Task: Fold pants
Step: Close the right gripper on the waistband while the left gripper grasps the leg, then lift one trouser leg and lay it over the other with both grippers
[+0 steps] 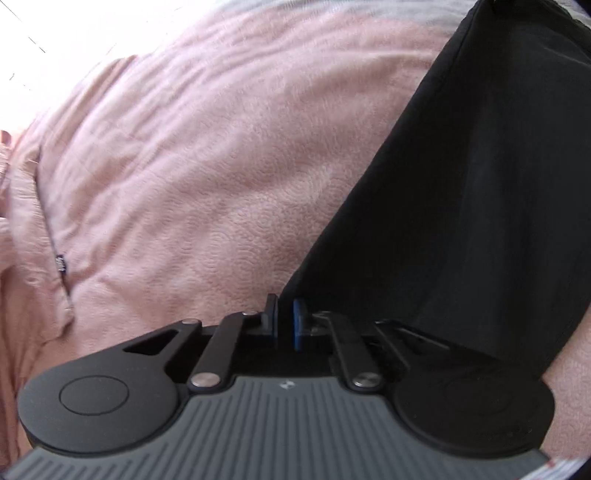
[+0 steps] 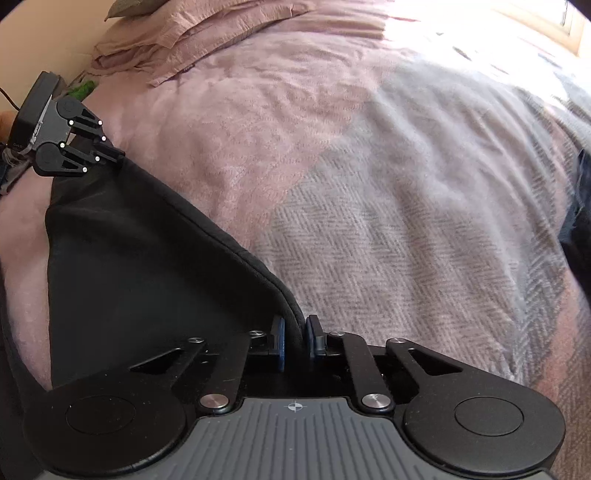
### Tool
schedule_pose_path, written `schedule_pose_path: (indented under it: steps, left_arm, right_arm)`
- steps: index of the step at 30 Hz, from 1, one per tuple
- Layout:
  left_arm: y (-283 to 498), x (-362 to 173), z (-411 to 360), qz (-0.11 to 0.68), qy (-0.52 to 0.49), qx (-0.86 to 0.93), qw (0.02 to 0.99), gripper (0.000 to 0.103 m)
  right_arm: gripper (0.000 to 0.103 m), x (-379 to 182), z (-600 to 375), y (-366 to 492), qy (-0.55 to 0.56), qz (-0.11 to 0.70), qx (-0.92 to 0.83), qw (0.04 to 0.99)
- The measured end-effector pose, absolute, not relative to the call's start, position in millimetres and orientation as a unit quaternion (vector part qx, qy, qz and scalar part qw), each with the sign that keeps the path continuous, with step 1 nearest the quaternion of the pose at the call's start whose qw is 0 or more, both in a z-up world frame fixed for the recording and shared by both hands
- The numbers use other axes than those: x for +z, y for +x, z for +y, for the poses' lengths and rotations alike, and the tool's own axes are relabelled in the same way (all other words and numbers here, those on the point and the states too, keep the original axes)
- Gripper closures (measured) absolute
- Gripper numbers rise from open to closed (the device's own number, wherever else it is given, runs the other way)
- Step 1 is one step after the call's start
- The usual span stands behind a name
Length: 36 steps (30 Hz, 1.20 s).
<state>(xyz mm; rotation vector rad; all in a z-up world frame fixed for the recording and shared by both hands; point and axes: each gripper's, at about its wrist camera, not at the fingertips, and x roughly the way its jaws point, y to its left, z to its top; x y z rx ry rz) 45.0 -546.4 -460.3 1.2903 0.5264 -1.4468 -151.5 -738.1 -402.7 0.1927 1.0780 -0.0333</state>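
The black pants (image 1: pixel 461 192) stretch from my left gripper (image 1: pixel 285 320) toward the upper right over the bed. That gripper's blue pads are pinched on a corner of the fabric. In the right wrist view the pants (image 2: pixel 140 251) hang taut between both grippers. My right gripper (image 2: pixel 294 338) is shut on a seamed edge of the cloth, which runs up between its pads. The left gripper (image 2: pixel 120 157) shows at the far left, clamped on the other corner of the same edge.
A pink fleece blanket (image 1: pixel 207 177) covers the bed. A grey herringbone throw (image 2: pixel 424 221) lies over its right half. Pink pillows (image 2: pixel 207 33) are stacked at the head, and a dark garment (image 2: pixel 580 221) sits at the right edge.
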Motion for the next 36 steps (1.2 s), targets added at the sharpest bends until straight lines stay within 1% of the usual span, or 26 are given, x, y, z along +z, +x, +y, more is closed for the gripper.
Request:
schedule_pose_path:
  steps: [4, 9, 11, 13, 15, 17, 18, 21, 22, 24, 25, 26, 29, 31, 33, 36]
  left_arm:
    - [33.7, -412.3, -503.6, 0.196, 0.495, -0.601, 0.596, 0.098]
    - [-2.1, -350.1, -407.4, 0.202, 0.429, -0.596, 0.648, 0.098]
    - [-17.1, -333.3, -362.6, 0.232, 0.392, -0.588, 0.669, 0.098]
    - [-31.7, -324.2, -314.8, 0.274, 0.344, -0.581, 0.685, 0.098]
    - [-50.4, -328.0, -268.1, 0.32, 0.31, -0.571, 0.69, 0.097]
    - [-63.4, -346.7, -229.8, 0.391, 0.284, -0.549, 0.681, 0.094]
    - [-70.1, -359.2, -213.1, 0.429, 0.282, -0.536, 0.671, 0.091]
    - [-82.7, -389.8, -174.2, 0.496, 0.281, -0.496, 0.655, 0.091]
    - [-81.1, -394.4, -163.5, 0.516, 0.27, -0.485, 0.653, 0.091]
    - [-71.6, -394.9, -143.5, 0.541, 0.232, -0.459, 0.666, 0.089]
    - [-62.0, -393.6, -135.6, 0.553, 0.206, -0.441, 0.676, 0.084]
    - [-50.7, -392.1, -129.2, 0.563, 0.176, -0.425, 0.687, 0.083]
    - [-18.5, -391.8, -115.6, 0.579, 0.081, -0.372, 0.721, 0.076]
    - [1.3, -397.0, -109.1, 0.584, 0.019, -0.338, 0.738, 0.075]
    - [19.5, -406.4, -103.6, 0.59, -0.042, -0.301, 0.748, 0.075]
    - [41.9, -422.3, -97.1, 0.6, -0.129, -0.249, 0.749, 0.075]
  right_arm:
    - [0.098, -358.1, -691.6, -174.3, 0.025, 0.461, -0.064, 0.885]
    - [0.098, -297.0, -603.1, -229.1, -0.053, 0.402, -0.105, 0.908]
    - [0.098, -282.0, -555.7, -258.7, -0.09, 0.387, -0.112, 0.911]
    - [0.098, -275.2, -509.7, -288.7, -0.108, 0.394, -0.123, 0.904]
    - [0.098, -278.3, -467.9, -312.7, -0.106, 0.417, -0.133, 0.893]
    - [0.097, -293.5, -428.1, -336.0, -0.094, 0.449, -0.146, 0.877]
    - [0.095, -304.5, -411.8, -346.3, -0.075, 0.467, -0.155, 0.867]
    - [0.087, -346.0, -375.8, -365.8, -0.01, 0.546, -0.194, 0.815]
    - [0.087, -356.1, -371.0, -371.0, 0.023, 0.562, -0.208, 0.8]
    - [0.087, -367.4, -369.0, -382.6, 0.1, 0.565, -0.247, 0.781]
    - [0.085, -368.8, -370.3, -388.1, 0.132, 0.555, -0.267, 0.776]
    - [0.084, -368.2, -374.3, -393.9, 0.171, 0.541, -0.289, 0.771]
    - [0.076, -364.9, -392.3, -410.1, 0.275, 0.474, -0.35, 0.76]
    - [0.067, -366.0, -408.8, -421.7, 0.349, 0.411, -0.388, 0.747]
    - [0.065, -371.9, -424.8, -436.5, 0.423, 0.348, -0.406, 0.731]
    - [0.065, -384.9, -445.7, -455.9, 0.504, 0.262, -0.416, 0.71]
